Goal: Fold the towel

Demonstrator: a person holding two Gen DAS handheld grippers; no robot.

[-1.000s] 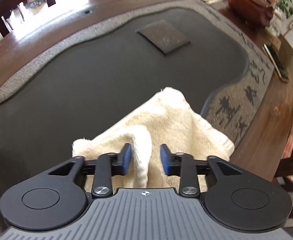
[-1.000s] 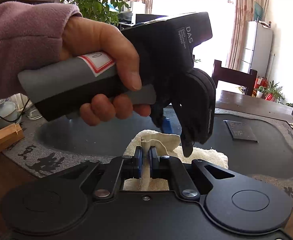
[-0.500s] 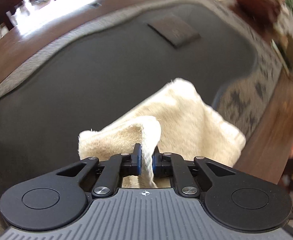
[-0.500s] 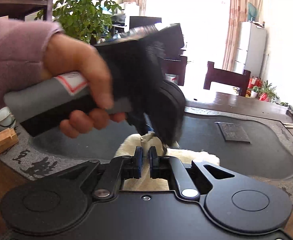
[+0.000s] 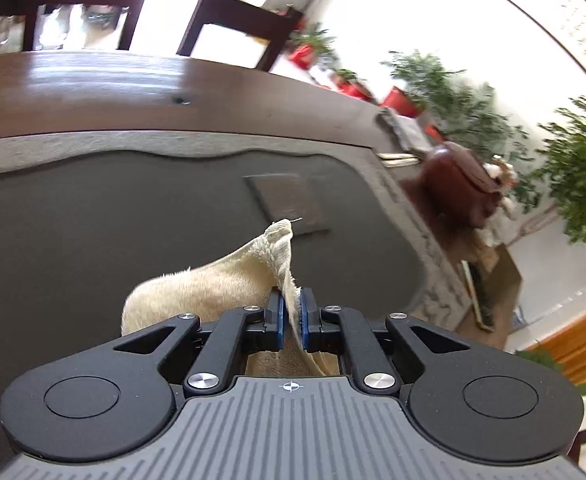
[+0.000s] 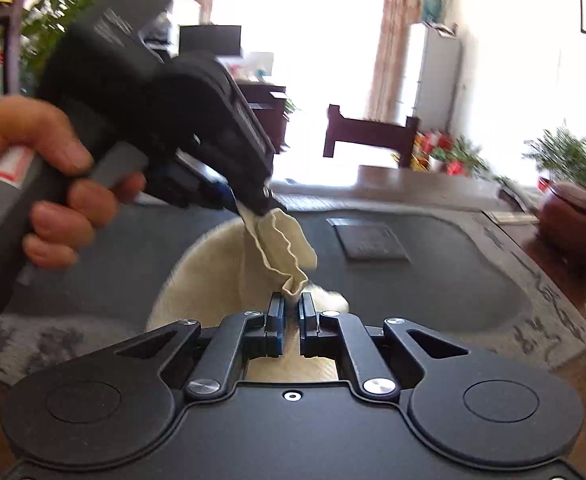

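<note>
A cream towel (image 5: 213, 284) hangs lifted above the dark grey tea tray (image 5: 93, 216). My left gripper (image 5: 291, 320) is shut on one towel edge, whose corner sticks up past the fingers. In the right wrist view the left gripper (image 6: 249, 204) shows at upper left, held by a hand, pinching the towel (image 6: 277, 248). My right gripper (image 6: 291, 320) is shut on another bunched edge of the same towel, just below and right of the left one. The rest of the towel droops toward the tray.
A square dark inlay (image 6: 369, 240) sits in the tray's far part. A brown clay pot (image 6: 573, 216) stands at the right on the wooden table (image 5: 133, 88). Wooden chairs (image 6: 369, 136) and potted plants (image 5: 573, 168) stand beyond the table.
The left gripper closed on the towel, then both grippers lifted it off the tray. The left gripper tilted up and turned toward the room's far side.
</note>
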